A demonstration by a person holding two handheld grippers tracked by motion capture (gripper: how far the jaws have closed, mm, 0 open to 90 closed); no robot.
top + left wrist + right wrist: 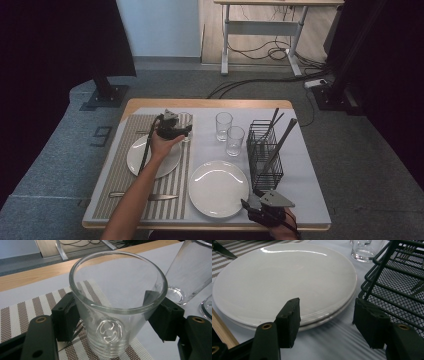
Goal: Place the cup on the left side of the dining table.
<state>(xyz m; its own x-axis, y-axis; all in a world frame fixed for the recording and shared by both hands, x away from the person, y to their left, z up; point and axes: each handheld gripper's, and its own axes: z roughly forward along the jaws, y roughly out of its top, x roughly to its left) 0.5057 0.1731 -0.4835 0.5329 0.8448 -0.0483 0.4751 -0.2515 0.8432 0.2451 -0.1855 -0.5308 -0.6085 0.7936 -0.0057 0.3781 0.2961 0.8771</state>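
While upright, glass sits between left tongs.

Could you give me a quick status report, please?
Left gripper shut on glass, standing on striped mat. Right gripper open beside stacked plates.

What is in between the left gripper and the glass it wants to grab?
Nothing. The glass already stands between the left gripper's two black jaws, on the striped placemat. Whether the pads actually press on its sides is hard to tell.
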